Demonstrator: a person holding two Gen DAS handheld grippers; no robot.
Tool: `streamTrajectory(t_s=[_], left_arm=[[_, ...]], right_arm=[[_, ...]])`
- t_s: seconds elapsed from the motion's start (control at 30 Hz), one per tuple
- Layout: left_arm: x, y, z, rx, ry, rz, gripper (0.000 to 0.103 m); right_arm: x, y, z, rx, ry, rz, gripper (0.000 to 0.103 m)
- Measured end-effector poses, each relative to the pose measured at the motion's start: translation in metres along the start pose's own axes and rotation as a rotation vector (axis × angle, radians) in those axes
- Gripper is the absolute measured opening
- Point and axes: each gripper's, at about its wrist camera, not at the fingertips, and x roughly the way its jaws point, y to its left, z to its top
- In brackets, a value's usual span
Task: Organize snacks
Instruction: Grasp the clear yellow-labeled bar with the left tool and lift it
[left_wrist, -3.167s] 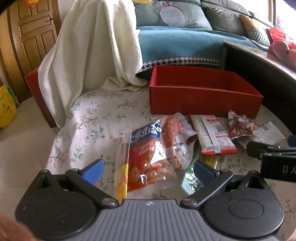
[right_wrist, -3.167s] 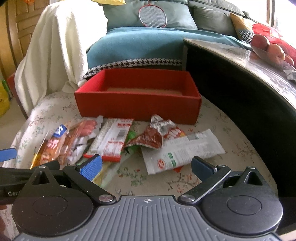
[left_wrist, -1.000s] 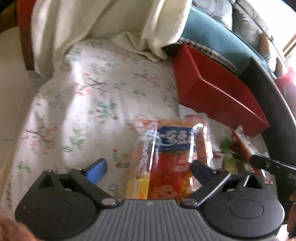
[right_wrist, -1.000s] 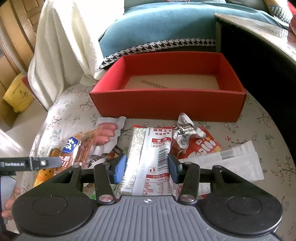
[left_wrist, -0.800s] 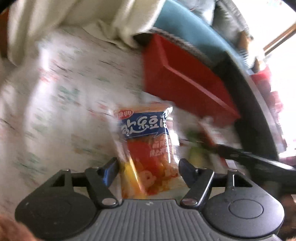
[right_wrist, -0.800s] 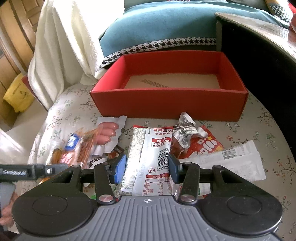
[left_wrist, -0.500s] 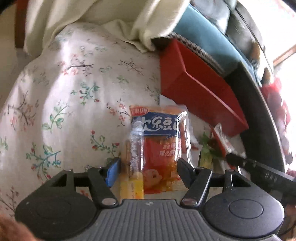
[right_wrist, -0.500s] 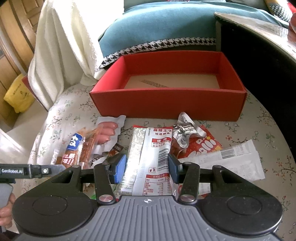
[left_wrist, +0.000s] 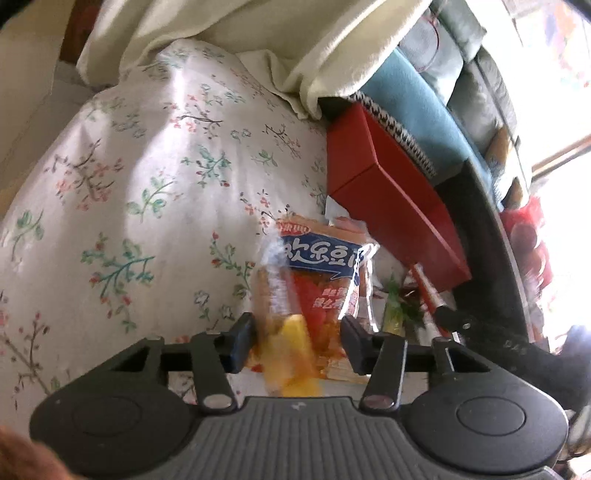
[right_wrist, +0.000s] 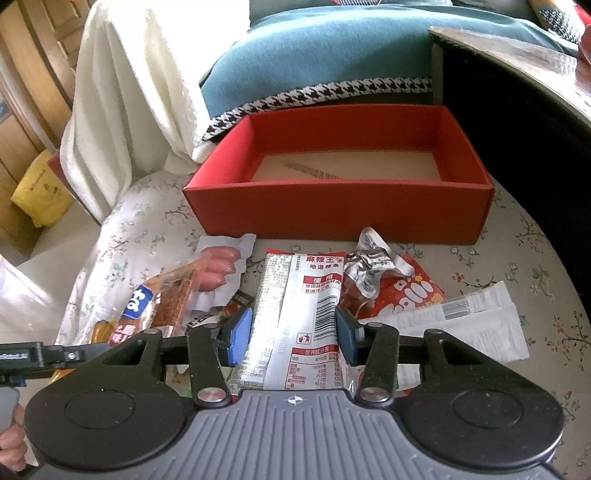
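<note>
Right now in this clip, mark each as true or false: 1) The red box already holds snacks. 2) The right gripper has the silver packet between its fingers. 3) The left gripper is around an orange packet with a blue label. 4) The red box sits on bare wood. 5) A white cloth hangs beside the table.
1) False: the red box shows only its bare floor.
2) True: the right gripper is shut on the silver packet.
3) True: the left gripper has just been closing on the orange packet.
4) False: it sits on the floral tablecloth.
5) True: the white cloth hangs at the left.
</note>
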Motion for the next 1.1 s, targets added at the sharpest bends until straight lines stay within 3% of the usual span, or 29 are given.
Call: streamTrajectory(t_s=[0.13,0.23,0.37,0.47,0.6,0.83,0.9,0.97,1.03,1.1], left_arm=[[-0.006,0.005,-0.004,-0.017,-0.013,-0.009,0.042],[-0.002,0.014,-0.006,-0.081,0.029,-0.026,0.042],[-0.008,0.012,-0.008,-0.066,-0.032,0.061,0.039],[-0.018,0.000,-0.004,0.016,-0.082,0.084,0.039],[-0.007,-0.001,-0.009,0.060,-0.022,0.165,0.037],[-0.005,-0.010,-0.018,0.136,-0.011,0.192,0.043],[-0.003,-0.010,-0.017,0.110,0.006,0.165,0.059],[-0.002,-0.013,-0.019,0.133,0.006,0.168,0.060],[0.002,-0.023,-0.024,0.211,0.007,0.224,0.053],[0.004,-0.031,-0.027,0.269,0.002,0.303,0.031]], right_arm=[[0.003,0.002,-0.001,-0.002,0.011,-0.001,0.056],[0.005,0.003,-0.001,-0.005,0.016,0.000,0.056],[0.004,0.003,-0.002,-0.006,0.016,0.003,0.056],[0.004,0.002,-0.001,-0.006,0.015,0.001,0.056],[0.005,0.004,-0.002,-0.011,0.017,0.002,0.056],[0.005,0.006,-0.003,-0.018,0.021,0.002,0.056],[0.005,0.006,-0.003,-0.019,0.022,0.003,0.056],[0.004,0.005,-0.003,-0.016,0.020,0.005,0.056],[0.004,0.004,-0.003,-0.017,0.020,0.003,0.056],[0.004,0.004,-0.002,-0.016,0.020,0.002,0.056]])
